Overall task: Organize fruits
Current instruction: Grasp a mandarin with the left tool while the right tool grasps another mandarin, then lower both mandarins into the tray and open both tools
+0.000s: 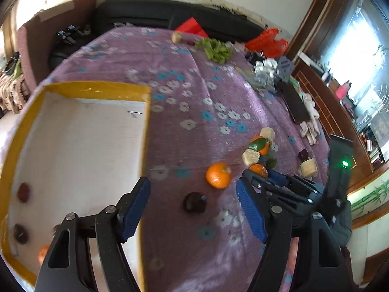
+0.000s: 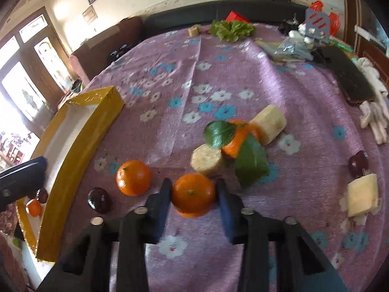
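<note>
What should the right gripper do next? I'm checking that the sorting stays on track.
Probably lift. The right gripper has its fingers against both sides of an orange on the purple cloth, so the grip looks made. Raising it and carrying it toward the yellow-rimmed box, which already holds fruit, seems the natural step.

A fuzzy, matt purple floral cloth (image 2: 243, 77) covers the desk. The gold-rimmed cardboard box (image 1: 97, 88) has a matt white paper floor. Mandarin (image 2: 193, 194) peel looks dimpled, faintly shiny; plum (image 2: 98, 200) skin glossy.
</note>
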